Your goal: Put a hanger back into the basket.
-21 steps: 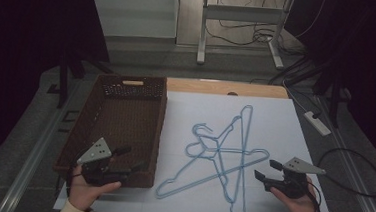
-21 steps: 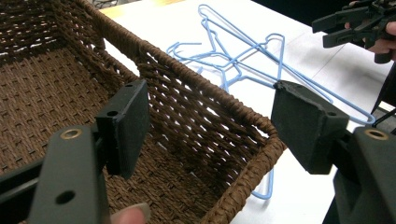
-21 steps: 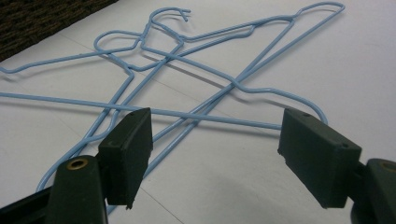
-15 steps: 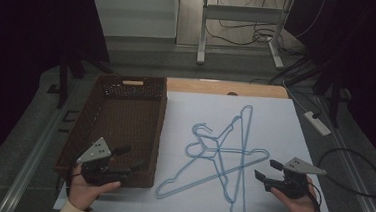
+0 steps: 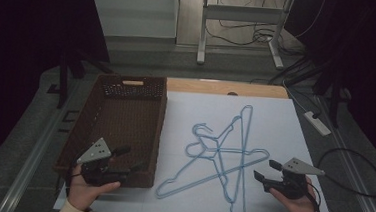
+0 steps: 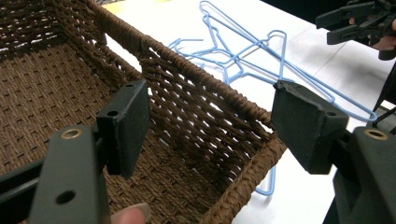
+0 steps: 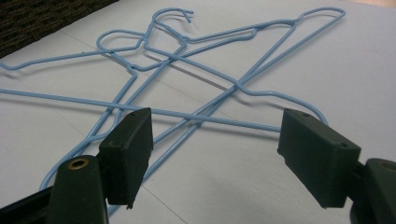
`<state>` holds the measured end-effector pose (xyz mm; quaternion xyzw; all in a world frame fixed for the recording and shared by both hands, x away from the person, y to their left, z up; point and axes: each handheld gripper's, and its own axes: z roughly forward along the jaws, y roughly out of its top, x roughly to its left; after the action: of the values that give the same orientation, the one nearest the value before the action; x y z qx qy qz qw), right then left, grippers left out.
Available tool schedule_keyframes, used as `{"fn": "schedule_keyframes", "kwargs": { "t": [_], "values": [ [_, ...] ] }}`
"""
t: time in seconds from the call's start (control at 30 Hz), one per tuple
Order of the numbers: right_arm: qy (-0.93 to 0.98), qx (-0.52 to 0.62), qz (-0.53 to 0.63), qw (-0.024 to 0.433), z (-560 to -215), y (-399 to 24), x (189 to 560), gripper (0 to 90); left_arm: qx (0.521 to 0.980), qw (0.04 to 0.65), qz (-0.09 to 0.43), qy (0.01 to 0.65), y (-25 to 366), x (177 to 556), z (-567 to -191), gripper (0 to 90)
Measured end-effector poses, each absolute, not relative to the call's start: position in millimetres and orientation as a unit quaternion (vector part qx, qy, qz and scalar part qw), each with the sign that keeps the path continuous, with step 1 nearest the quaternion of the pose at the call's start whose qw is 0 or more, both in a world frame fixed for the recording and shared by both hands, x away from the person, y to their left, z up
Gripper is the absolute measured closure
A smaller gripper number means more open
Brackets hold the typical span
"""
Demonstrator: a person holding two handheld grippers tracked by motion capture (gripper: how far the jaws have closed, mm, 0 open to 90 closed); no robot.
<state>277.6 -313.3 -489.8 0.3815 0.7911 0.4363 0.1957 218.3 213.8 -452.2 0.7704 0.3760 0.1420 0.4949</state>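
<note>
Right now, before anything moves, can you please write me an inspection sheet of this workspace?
Surface: white sheet over the table, wood strip at the far edge.
Job's things: blue wire hangers lying crossed in a pile on the sheet; brown wicker basket to their left, nothing in it.
Clutter: nothing seen.
Grippers: left gripper open, over the basket's near corner; right gripper open, near the hangers, touching none.
Cables: black cable looping from the right gripper; more under the far desk.
Surroundings: dim room, power strip on the floor.
</note>
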Motion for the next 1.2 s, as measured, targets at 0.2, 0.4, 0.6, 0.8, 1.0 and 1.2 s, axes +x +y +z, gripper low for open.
{"fn": "schedule_keyframes", "kwargs": {
  "t": [0.2,0.4,0.6,0.8,1.0,1.2],
  "values": [
    [0.791,0.383,0.435,0.195,-490,-312,278,27.4,0.77,0.494,0.144,0.376,215,218,-452,29.4],
    [0.792,0.384,0.434,0.193,-486,-307,281,27.0,0.771,0.494,0.144,0.375,214,218,-452,29.4],
    [0.803,0.376,0.423,0.186,-472,-287,291,27.5,0.776,0.489,0.142,0.372,212,219,-454,29.4],
    [0.815,0.375,0.407,0.171,-464,-263,310,27.6,0.78,0.487,0.14,0.368,209,219,-454,29.4],
    [0.833,0.367,0.383,0.154,-460,-234,328,28.0,0.779,0.489,0.137,0.368,209,220,-454,29.4],
    [0.844,0.362,0.371,0.14,-458,-211,342,28.3,0.782,0.486,0.135,0.366,206,220,-455,29.4]
  ]
}}
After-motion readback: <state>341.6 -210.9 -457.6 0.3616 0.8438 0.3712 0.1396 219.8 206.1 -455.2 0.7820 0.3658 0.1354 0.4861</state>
